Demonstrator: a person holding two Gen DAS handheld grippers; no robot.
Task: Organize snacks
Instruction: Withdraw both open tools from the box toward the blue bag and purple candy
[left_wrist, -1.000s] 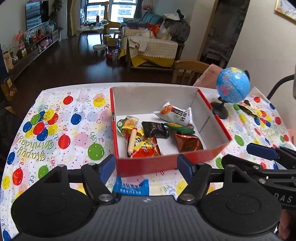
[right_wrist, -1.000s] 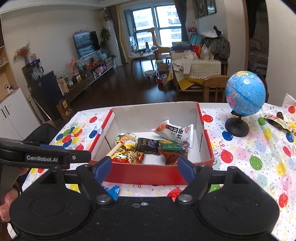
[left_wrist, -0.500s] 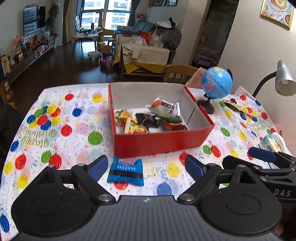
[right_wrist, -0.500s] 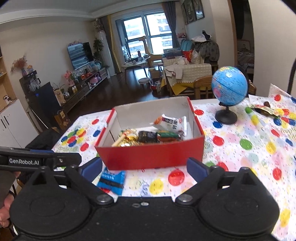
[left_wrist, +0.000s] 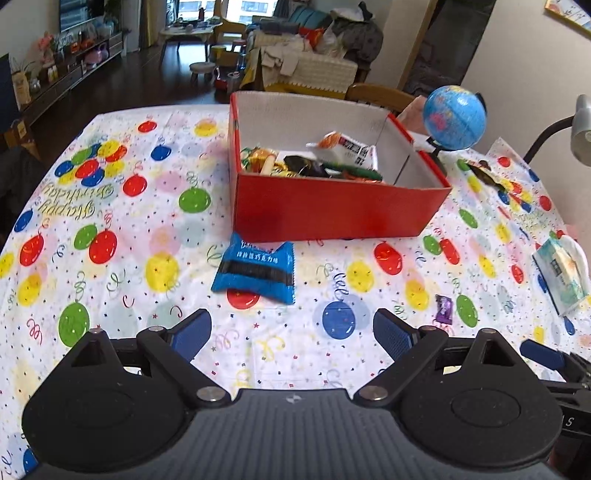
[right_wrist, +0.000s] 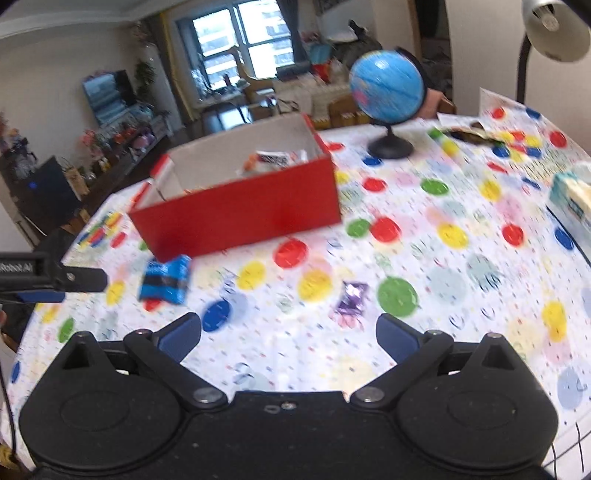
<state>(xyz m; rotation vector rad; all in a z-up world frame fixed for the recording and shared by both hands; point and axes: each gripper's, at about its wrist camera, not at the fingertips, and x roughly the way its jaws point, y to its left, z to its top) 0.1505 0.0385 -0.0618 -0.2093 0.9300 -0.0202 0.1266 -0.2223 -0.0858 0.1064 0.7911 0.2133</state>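
I find my left gripper (left_wrist: 291, 334) spread wide and holding nothing, above the balloon-print tablecloth (left_wrist: 147, 229). My right gripper (right_wrist: 288, 338) is likewise parted and unloaded. A small purple candy (right_wrist: 351, 297) lies just ahead of the right fingers. Further on, a blue snack packet (left_wrist: 256, 271) rests just in front of the red box (left_wrist: 332, 210), which holds assorted snacks (left_wrist: 317, 162). A globe (left_wrist: 453, 117) stands beyond.

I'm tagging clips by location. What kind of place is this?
Most likely a home's living and dining area: a table under a birthday balloon tablecloth, a sofa piled with cloth behind it, and a wall-side television by large windows.
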